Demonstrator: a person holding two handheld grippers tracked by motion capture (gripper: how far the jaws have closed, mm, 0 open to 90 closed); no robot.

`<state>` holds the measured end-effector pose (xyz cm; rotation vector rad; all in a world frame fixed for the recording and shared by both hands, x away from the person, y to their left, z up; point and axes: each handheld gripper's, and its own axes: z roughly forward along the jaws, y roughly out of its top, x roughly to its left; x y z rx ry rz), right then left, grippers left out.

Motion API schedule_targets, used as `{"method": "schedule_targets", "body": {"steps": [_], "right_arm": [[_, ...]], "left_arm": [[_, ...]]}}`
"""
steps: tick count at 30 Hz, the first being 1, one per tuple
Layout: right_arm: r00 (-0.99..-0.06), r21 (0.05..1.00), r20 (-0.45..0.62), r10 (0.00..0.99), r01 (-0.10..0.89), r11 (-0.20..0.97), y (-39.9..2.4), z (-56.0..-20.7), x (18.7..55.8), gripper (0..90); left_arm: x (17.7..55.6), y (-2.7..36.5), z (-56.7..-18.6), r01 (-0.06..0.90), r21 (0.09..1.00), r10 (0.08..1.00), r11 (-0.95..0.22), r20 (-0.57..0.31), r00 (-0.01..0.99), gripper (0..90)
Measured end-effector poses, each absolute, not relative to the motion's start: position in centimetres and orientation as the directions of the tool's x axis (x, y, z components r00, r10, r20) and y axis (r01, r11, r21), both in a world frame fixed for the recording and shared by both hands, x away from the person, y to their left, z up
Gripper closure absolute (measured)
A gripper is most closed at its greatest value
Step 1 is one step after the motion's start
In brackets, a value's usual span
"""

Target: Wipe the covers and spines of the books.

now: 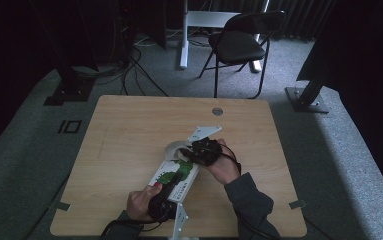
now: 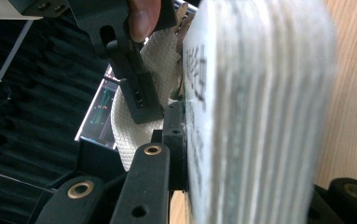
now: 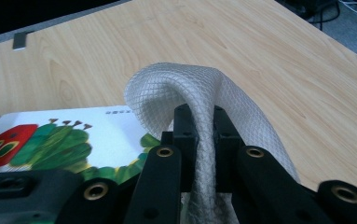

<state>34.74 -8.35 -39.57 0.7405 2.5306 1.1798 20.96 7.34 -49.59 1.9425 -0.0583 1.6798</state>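
A light wooden table (image 1: 129,130) carries the work; a small round metal cap (image 1: 217,111) sits in it near the far edge, right of centre. A picture book (image 1: 171,176) with a white cover and a green caterpillar lies toward the near edge, around the middle, angled away from the person. The left gripper (image 1: 171,187), at the book's near end, is clamped on the stack of thick pages, one jaw pressed flat against the cover. The right gripper (image 3: 199,126), over the book's far end, has its jaws together on a fold of white, diamond-textured paper towel (image 3: 167,88), which arches above the jaw tips and overlaps the cover's far end.
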Motion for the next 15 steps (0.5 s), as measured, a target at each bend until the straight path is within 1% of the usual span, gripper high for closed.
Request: {"method": "schedule_targets", "body": {"steps": [4, 15], "right_arm": [[-0.841, 0.752, -0.012, 0.54, 0.348, 0.559, -8.0, -39.8, 34.9, 83.8], [-0.879, 0.728, -0.028, 0.476, 0.309, 0.613, -6.3, -40.0, 34.0, 83.9]], "left_arm": [[21.1, 7.3, -49.7, -0.386, 0.39, 0.328, -0.836, 0.919, 0.218, 77.9], [21.0, 7.3, -49.7, -0.39, 0.386, 0.324, -0.836, 0.921, 0.216, 77.9]]}}
